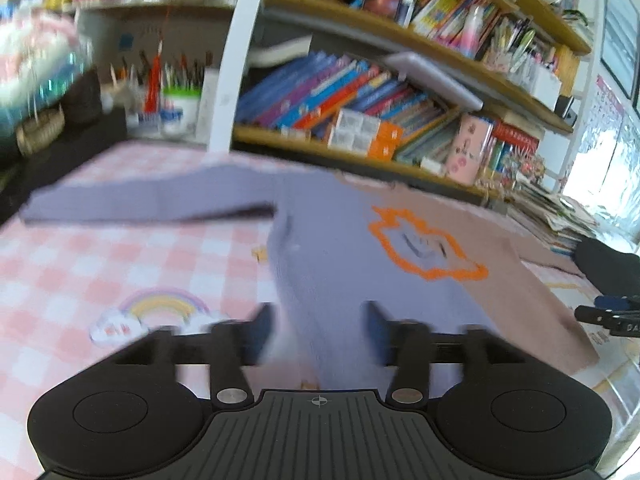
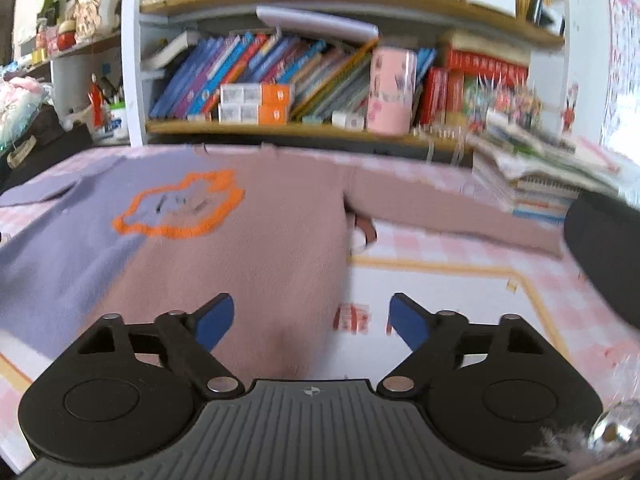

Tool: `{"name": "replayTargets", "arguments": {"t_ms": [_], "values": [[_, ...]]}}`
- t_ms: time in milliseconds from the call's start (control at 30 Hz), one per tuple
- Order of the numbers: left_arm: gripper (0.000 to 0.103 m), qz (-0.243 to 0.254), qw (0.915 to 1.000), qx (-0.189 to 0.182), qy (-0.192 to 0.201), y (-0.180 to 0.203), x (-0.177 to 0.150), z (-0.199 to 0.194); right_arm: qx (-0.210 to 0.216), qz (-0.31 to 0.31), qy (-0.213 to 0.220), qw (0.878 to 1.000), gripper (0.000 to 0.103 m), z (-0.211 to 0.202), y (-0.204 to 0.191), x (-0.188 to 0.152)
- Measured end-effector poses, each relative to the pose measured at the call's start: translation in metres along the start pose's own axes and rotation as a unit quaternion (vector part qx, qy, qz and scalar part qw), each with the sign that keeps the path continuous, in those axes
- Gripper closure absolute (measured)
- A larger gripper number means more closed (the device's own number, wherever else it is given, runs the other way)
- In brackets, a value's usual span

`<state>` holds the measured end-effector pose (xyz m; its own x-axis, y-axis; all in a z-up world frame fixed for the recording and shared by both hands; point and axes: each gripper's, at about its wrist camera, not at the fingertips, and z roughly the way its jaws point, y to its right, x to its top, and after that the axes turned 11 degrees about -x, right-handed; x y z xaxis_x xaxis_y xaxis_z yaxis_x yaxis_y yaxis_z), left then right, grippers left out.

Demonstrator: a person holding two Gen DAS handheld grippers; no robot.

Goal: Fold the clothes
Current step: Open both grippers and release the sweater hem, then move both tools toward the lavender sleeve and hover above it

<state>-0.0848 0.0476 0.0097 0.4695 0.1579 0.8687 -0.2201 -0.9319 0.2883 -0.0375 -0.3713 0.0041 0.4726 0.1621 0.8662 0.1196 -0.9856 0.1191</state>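
Observation:
A two-tone sweater, lilac on one half and dusty pink on the other, with an orange outline motif (image 1: 424, 246), lies spread flat on the pink checked tablecloth (image 1: 100, 264). In the left wrist view my left gripper (image 1: 318, 326) is open, its blue-padded fingers astride the sweater's lilac side (image 1: 320, 248) near the hem; the view is blurred. In the right wrist view my right gripper (image 2: 310, 320) is open over the sweater's pink side (image 2: 280, 232) at its lower right edge. The pink sleeve (image 2: 452, 212) stretches right, the lilac sleeve (image 1: 132, 202) left.
Bookshelves full of books (image 2: 280, 72) stand behind the table. A stack of papers and notebooks (image 2: 536, 168) sits at the back right. A dark object (image 2: 604, 256) is at the right edge. A pen cup (image 1: 180, 104) stands at the back left.

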Motion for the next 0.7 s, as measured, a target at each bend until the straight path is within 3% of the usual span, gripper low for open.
{"name": "replayTargets", "arguments": {"t_ms": [33,67,200,533,700], "values": [[0.019,0.009,0.9999,0.005,0.01,0.002,0.002,-0.002,0.001,-0.002,0.008,1.0,0.009,-0.002,-0.002,0.003],[0.016,0.019,0.9996,0.01,0.019,0.004,0.004,-0.004,0.003,-0.006,0.014,1.0,0.005,-0.003,-0.005,0.006],[0.003,0.051,0.9975,0.026,0.041,0.005,0.012,-0.006,0.018,-0.026,0.036,0.999,0.001,-0.004,-0.023,0.02],[0.0,0.057,0.995,0.059,0.057,-0.03,0.029,0.004,0.073,-0.085,0.069,0.991,0.0,0.02,-0.099,0.056],[0.0,0.036,0.9935,0.076,0.077,-0.053,0.04,0.013,0.098,-0.098,0.074,0.988,0.0,0.04,-0.133,0.072]]}}
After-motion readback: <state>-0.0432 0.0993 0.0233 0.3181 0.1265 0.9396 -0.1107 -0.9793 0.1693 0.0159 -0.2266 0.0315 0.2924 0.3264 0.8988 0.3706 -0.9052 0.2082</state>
